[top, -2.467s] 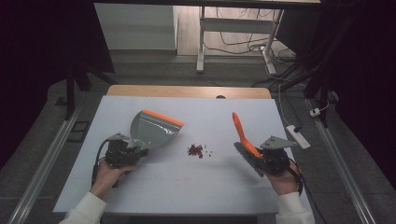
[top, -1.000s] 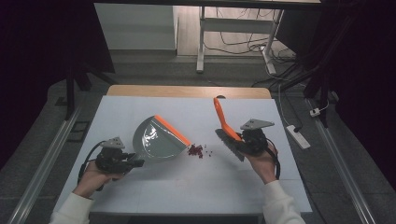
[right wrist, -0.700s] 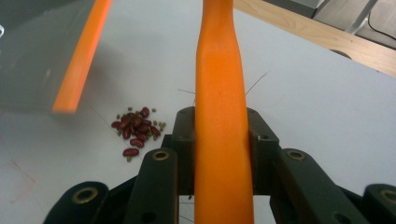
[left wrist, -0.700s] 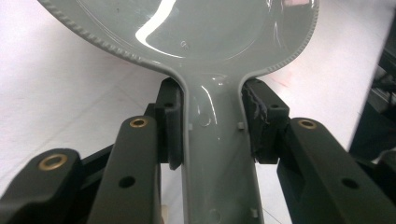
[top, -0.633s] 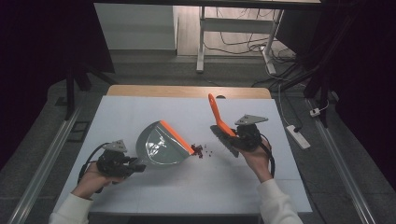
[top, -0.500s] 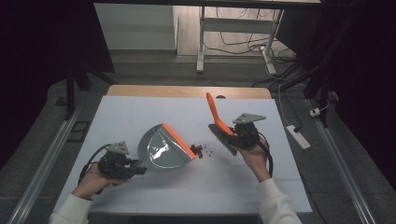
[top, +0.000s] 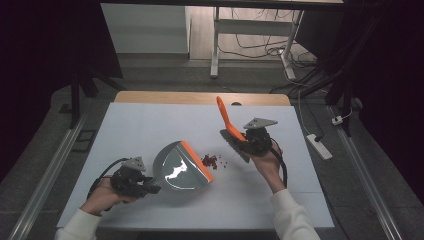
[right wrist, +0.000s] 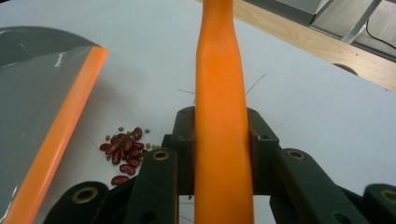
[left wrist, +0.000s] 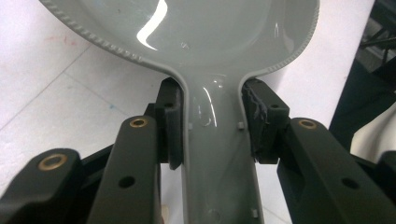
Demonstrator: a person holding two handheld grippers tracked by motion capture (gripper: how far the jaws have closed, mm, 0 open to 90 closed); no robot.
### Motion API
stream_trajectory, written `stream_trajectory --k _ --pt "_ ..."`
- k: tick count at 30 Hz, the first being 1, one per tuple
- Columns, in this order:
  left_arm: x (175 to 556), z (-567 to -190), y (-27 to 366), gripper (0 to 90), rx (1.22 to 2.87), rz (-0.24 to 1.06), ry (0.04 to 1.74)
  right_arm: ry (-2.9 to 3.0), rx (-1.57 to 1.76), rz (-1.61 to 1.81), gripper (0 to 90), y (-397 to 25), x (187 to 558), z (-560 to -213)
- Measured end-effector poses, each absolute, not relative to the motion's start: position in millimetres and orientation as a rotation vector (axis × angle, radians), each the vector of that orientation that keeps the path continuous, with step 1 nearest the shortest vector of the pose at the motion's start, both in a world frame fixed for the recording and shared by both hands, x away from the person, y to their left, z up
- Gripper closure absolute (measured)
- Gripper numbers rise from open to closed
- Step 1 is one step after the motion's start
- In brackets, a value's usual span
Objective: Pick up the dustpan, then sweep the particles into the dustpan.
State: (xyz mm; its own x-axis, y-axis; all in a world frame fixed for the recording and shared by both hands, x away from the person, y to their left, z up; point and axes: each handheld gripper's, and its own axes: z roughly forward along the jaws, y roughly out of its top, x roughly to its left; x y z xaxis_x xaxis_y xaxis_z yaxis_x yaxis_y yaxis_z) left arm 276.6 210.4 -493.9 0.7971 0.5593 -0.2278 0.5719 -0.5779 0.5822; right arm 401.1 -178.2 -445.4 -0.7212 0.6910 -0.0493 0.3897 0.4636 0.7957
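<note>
High view: dustpan and brush at work on a white table [top: 150,120]. The left gripper [top: 131,180] holds a grey plastic dustpan with an orange lip [top: 181,167], its lip set just beside a small heap of dark red beans [top: 211,160]; the right gripper [top: 252,142] holds an orange plastic brush handle [top: 227,120] slanting up and away on the beans' far side.

Left gripper view: the black jaws are clamped on the dustpan's grey neck [left wrist: 217,144], one pad on each side wall, just below where the bowl widens. The plastic is glossy and looks stiff, light and somewhat slippery, so the narrow neck, where the walls give the pads a flat face, is judged the soundest place to hold.

Right gripper view: the jaws are closed around the orange handle [right wrist: 222,126], which rises between them. The smooth, rigid, tapering handle could slide in the pads under a hard sweep. The beans [right wrist: 123,149] lie loose on the table between the gripper and the orange lip [right wrist: 58,126]; small, hard and rounded, with tinier greenish grains among them, they are likely to roll and scatter.

Writing: no brand, label or lettering can be read on pan, handle or grippers.
</note>
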Motion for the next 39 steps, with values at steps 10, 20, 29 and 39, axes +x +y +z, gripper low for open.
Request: stream_trajectory --k 10,20,29,39 --pt "278.1 -497.7 211.2 61.5 2.337 -0.057 0.851 2.349 0.920 1.121 70.6 -173.1 400.9 -449.3" --pt "279.2 -499.9 212.2 61.5 2.356 -0.068 0.854 2.371 0.927 1.103 70.6 -170.4 403.9 -455.4" --pt "280.3 -503.1 208.2 61.4 2.372 -0.088 0.850 2.386 0.926 1.063 70.6 -171.1 406.5 -460.6" --pt "282.5 -504.4 203.9 61.4 2.368 -0.105 0.861 2.416 0.915 1.017 70.6 -160.8 408.6 -471.1"
